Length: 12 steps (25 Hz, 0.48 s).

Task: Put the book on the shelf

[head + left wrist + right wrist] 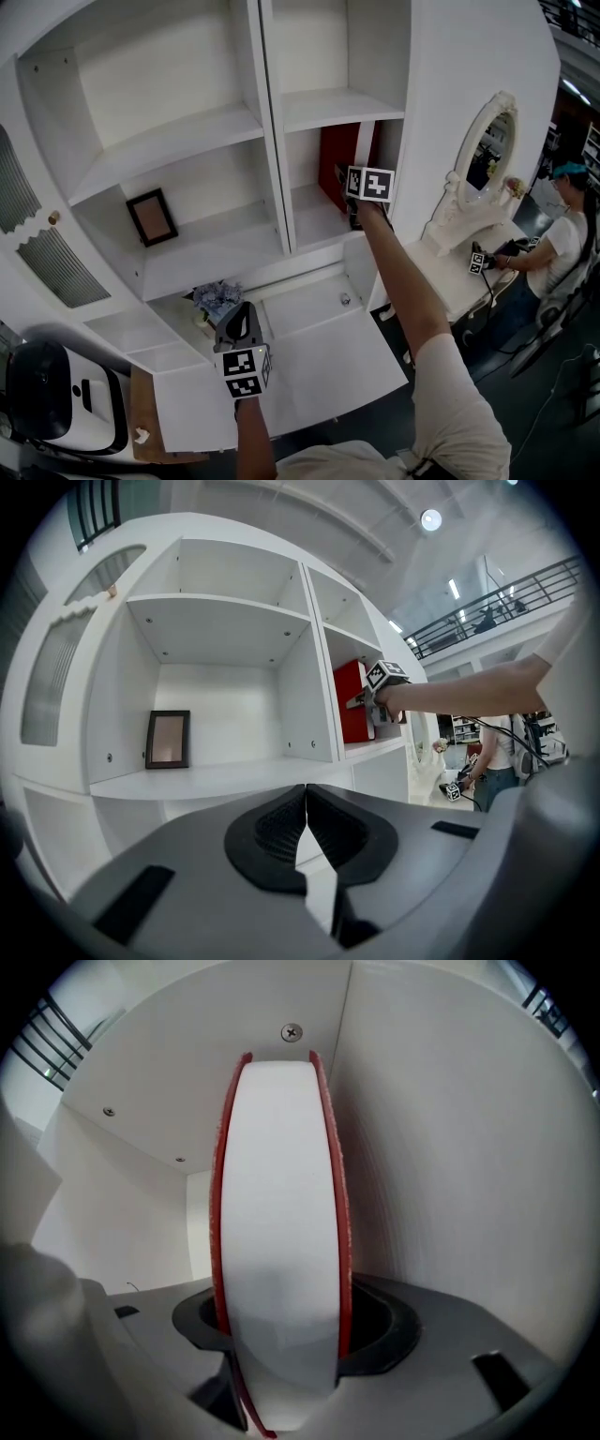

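The left claw (305, 803) hangs pressed together and empty before the shelf unit, and is best kept clear. Further right, the red book (278, 1222) stands upright on the shelf (314, 217), near the compartment's side wall. The right claw (281, 1335) is spread around the page edge, pads seemingly off the covers. It should draw straight back, level, so that no pad brushes a cover and tips the book.
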Each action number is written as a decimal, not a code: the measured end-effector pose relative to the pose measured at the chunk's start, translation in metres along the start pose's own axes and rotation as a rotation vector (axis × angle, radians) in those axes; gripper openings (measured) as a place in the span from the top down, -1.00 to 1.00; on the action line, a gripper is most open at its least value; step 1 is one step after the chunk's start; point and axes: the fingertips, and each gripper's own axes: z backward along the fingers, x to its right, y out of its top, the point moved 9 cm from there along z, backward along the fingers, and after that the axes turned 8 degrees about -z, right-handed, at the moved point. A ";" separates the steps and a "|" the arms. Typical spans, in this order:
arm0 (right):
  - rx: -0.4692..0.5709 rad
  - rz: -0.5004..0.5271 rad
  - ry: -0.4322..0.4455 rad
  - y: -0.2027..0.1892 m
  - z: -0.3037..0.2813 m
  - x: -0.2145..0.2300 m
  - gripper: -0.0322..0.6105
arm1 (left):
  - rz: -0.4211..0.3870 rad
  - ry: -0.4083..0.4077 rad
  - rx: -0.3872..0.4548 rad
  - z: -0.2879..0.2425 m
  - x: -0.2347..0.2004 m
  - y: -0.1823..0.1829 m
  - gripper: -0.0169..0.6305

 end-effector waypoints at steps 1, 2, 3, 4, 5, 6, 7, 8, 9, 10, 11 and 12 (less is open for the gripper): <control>0.001 0.007 0.002 -0.001 0.003 0.000 -0.03 | 0.002 -0.003 0.000 0.000 0.001 0.000 0.90; 0.003 0.012 0.004 -0.002 0.006 -0.001 -0.05 | 0.002 -0.006 0.002 0.001 0.003 0.000 0.90; 0.004 0.017 0.006 -0.003 0.010 -0.001 -0.06 | 0.002 -0.011 0.004 0.001 0.006 0.000 0.90; 0.005 0.020 0.008 -0.004 0.013 0.000 -0.07 | 0.002 -0.017 0.007 0.001 0.008 0.000 0.90; 0.005 0.021 0.010 -0.005 0.017 0.000 -0.08 | 0.003 -0.024 0.010 0.001 0.011 0.001 0.90; 0.005 0.023 0.012 -0.007 0.020 -0.001 -0.08 | 0.004 -0.031 0.012 0.001 0.013 0.001 0.90; 0.005 0.026 0.014 -0.009 0.024 -0.002 -0.08 | 0.004 -0.038 0.014 0.001 0.016 0.001 0.90; 0.006 0.031 0.016 -0.010 0.027 -0.003 -0.08 | 0.004 -0.045 0.016 0.001 0.018 0.001 0.90; 0.008 0.037 0.018 -0.011 0.031 -0.004 -0.08 | 0.004 -0.051 0.018 0.002 0.020 0.001 0.90; 0.010 0.044 0.019 -0.012 0.035 -0.005 -0.08 | 0.004 -0.057 0.021 0.002 0.022 0.002 0.90; 0.012 0.052 0.020 -0.013 0.039 -0.005 -0.08 | 0.004 -0.062 0.023 0.003 0.024 0.002 0.90; 0.014 0.058 0.020 -0.013 0.043 -0.006 -0.09 | 0.005 -0.067 0.026 0.004 0.025 0.002 0.90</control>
